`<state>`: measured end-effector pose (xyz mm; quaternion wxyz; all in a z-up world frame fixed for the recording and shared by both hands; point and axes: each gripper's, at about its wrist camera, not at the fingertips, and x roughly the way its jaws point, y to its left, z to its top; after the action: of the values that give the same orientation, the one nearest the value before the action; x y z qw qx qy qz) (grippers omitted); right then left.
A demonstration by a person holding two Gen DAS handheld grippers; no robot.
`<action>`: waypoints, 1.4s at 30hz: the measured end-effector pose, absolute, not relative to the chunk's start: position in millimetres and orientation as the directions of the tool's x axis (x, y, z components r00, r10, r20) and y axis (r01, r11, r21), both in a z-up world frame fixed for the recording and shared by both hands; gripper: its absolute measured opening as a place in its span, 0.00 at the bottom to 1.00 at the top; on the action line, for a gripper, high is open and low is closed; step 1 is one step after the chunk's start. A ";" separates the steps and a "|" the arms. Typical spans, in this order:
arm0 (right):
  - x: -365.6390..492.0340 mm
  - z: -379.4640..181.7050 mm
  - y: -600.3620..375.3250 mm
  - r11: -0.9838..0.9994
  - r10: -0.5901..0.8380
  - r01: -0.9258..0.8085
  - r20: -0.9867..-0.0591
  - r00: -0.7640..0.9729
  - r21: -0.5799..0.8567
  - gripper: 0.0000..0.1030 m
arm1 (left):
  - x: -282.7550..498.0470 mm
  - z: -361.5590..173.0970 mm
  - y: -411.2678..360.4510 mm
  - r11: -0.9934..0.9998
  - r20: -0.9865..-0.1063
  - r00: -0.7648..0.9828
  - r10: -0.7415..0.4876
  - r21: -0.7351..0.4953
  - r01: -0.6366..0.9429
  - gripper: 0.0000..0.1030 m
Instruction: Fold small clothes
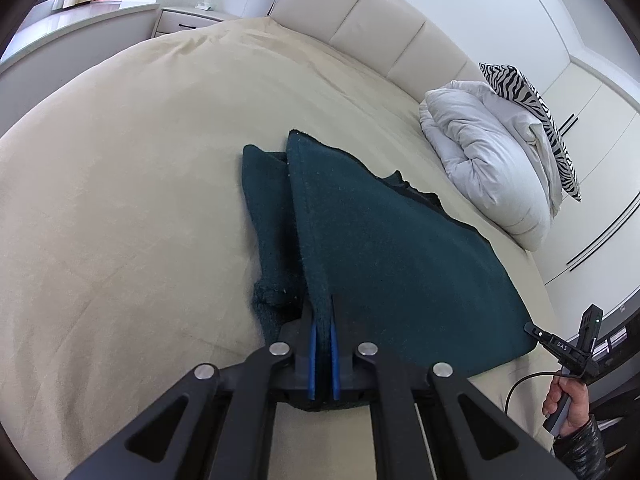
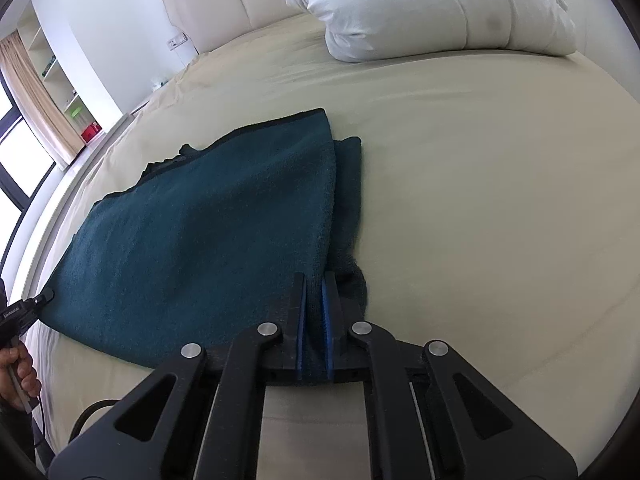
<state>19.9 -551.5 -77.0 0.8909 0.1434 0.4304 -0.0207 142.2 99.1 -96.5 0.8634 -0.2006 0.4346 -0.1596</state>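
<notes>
While both tools are busy with the same piece of cloth, each one shows its own corner clearly. The left gripper [image 1: 323, 320] has its two blue pads [image 1: 313, 360] pressed together on a near corner of the dark teal garment [image 1: 380, 248], with the fabric squeezed between them. The right gripper [image 2: 314, 292] is clamped in the same way on the opposite near corner, its jaws closed on a thick edge of the cloth. In the left wrist view the right gripper appears small at the far corner, held by the person's right hand [image 1: 568, 404]; in the right wrist view the left hand [image 2: 20, 376] shows at the left border.

From the two corners the garment spreads out over the beige bed sheet [image 1: 120, 200]. One layer is lifted and lies over another layer below it, so it seems to be in the middle of a fold.

I judge the cloth to be soft, thick and fuzzy like fleece, light, and not slippery or fragile. It will sag between the grips, so taking it at the two corners of one edge, as now, looks right. A white folded duvet [image 1: 488, 168] and a zebra pillow [image 1: 532, 108] lie well apart near the padded headboard [image 1: 360, 12].
</notes>
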 end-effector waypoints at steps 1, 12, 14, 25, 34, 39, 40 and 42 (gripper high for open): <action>19.0 -77.0 -550.1 0.958 0.088 0.159 -0.775 0.625 0.237 0.05 | 141.2 -97.5 97.8 0.872 -0.690 0.569 -0.447 -0.478 0.105 0.06; 3.2 -96.9 -558.9 0.931 0.135 0.203 -0.802 0.583 0.304 0.05 | 130.2 -115.2 116.5 0.849 -0.685 0.555 -0.472 -0.523 0.076 0.06; -0.8 -98.5 -562.0 0.923 0.145 0.211 -0.800 0.583 0.321 0.05 | 130.7 -113.1 116.7 0.848 -0.682 0.556 -0.475 -0.524 0.082 0.06; -6.0 -105.6 -560.4 0.917 0.151 0.222 -0.804 0.574 0.331 0.04 | 128.3 -125.1 119.4 0.843 -0.692 0.532 -0.487 -0.532 0.079 0.06; -7.2 -106.7 -561.4 0.919 0.145 0.225 -0.806 0.574 0.325 0.04 | 117.9 -125.1 118.6 0.844 -0.685 0.544 -0.484 -0.529 0.085 0.06; -8.9 -102.0 -554.8 0.933 0.130 0.207 -0.811 0.570 0.295 0.04 | 120.6 -129.0 120.0 0.835 -0.684 0.534 -0.497 -0.545 0.079 0.06; -8.5 -104.1 -556.0 0.931 0.133 0.209 -0.812 0.568 0.299 0.04 | 121.2 -129.5 120.3 0.833 -0.683 0.533 -0.500 -0.547 0.080 0.06; -7.8 -109.0 -560.2 0.921 0.150 0.217 -0.808 0.570 0.324 0.04 | 122.1 -130.3 120.0 0.834 -0.684 0.530 -0.500 -0.546 0.082 0.06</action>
<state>-7.8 -560.2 -109.0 0.8636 0.1979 0.4634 -0.0194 122.1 120.0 -130.3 0.8437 -0.2308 0.4528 -0.1727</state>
